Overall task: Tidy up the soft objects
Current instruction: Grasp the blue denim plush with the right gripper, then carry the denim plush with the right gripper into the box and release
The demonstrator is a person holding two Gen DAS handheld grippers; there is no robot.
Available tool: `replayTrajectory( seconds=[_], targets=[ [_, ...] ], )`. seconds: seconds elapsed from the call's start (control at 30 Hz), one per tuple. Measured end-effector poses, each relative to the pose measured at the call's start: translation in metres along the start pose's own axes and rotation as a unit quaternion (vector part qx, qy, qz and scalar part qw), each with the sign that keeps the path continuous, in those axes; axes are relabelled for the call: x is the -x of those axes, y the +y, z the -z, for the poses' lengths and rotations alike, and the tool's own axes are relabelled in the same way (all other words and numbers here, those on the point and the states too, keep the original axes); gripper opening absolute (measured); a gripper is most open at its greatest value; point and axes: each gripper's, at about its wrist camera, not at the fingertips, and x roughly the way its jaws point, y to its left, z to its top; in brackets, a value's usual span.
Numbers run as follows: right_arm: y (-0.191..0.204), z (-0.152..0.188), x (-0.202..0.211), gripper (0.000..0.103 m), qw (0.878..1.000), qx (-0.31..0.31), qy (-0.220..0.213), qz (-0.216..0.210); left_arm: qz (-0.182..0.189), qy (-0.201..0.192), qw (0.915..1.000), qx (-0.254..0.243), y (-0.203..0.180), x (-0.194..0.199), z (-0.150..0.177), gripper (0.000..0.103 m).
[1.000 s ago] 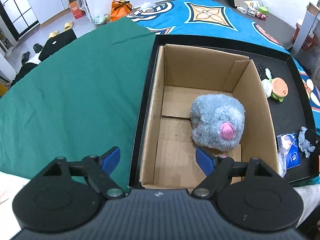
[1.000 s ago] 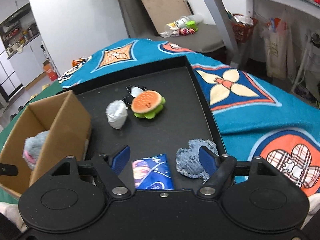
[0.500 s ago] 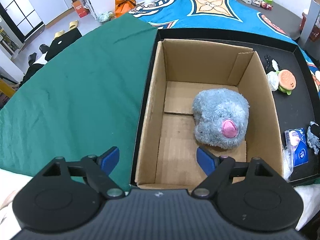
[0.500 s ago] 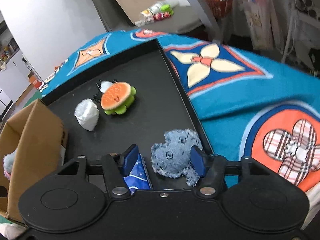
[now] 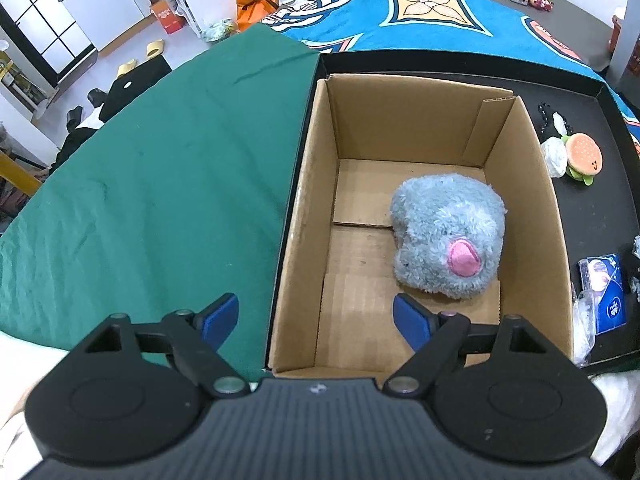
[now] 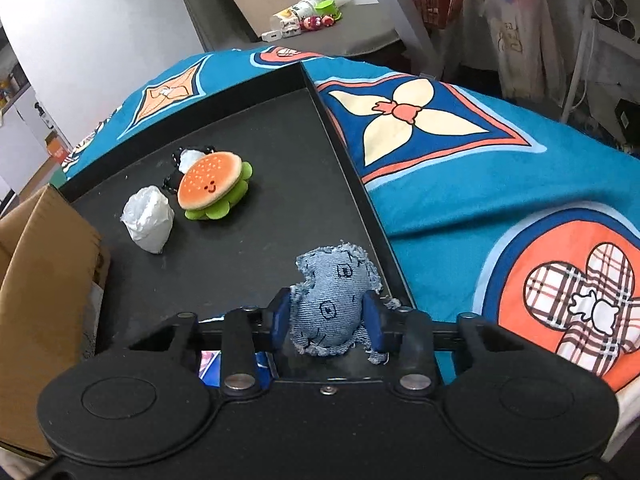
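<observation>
My right gripper (image 6: 326, 314) is shut on a small denim plush (image 6: 330, 292) at the near right corner of the black tray (image 6: 280, 128). A burger plush (image 6: 212, 188) and a white pouch (image 6: 148, 220) lie farther back on the tray; both also show in the left wrist view, the burger plush (image 5: 584, 156) beside the pouch (image 5: 554, 156). My left gripper (image 5: 316, 318) is open and empty above the near edge of the cardboard box (image 5: 316, 200). A fluffy grey-blue plush (image 5: 448, 240) with a pink spot sits inside the box.
A blue tissue pack (image 5: 606, 292) lies on the tray right of the box. The box wall (image 6: 44, 260) stands left of my right gripper. A green cloth (image 5: 160, 184) covers the table left of the tray; a patterned blue cloth (image 6: 480, 152) lies right.
My right gripper has moved onto the denim plush and closed on it. My left gripper stays open and has drifted slightly over the box.
</observation>
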Motion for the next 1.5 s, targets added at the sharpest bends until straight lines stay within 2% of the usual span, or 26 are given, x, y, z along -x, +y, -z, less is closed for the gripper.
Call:
replayTrajectory(
  seconds=[0.27,0.53,0.73,1.17,1.37,1.5],
  targets=[
    [0.001,-0.003,0.012,0.031,1.0,-0.009,-0.005,-0.022,0.004,-0.01,0.9997,0.021,0.01,0.004,0.003,0.083],
    [0.016,-0.008,0.033,0.031,0.999,0.02,-0.03,-0.033,0.017,-0.025,0.9986,0.044,0.022,0.008,0.006,0.083],
    [0.03,-0.015,0.054,0.031,0.997,0.026,-0.042,-0.064,0.026,-0.032,0.9974,0.058,0.03,0.007,0.007,0.083],
    [0.074,-0.026,0.084,0.031,0.99,0.068,-0.066,-0.104,0.06,-0.037,0.9935,0.089,0.043,0.001,0.008,0.08],
    [0.098,-0.03,0.09,0.031,0.985,0.092,-0.068,-0.126,0.075,-0.036,0.9914,0.101,0.05,-0.002,0.01,0.08],
    [0.119,-0.032,0.093,0.031,0.98,0.114,-0.064,-0.15,0.084,-0.033,0.9904,0.105,0.052,-0.004,0.01,0.076]
  ],
)
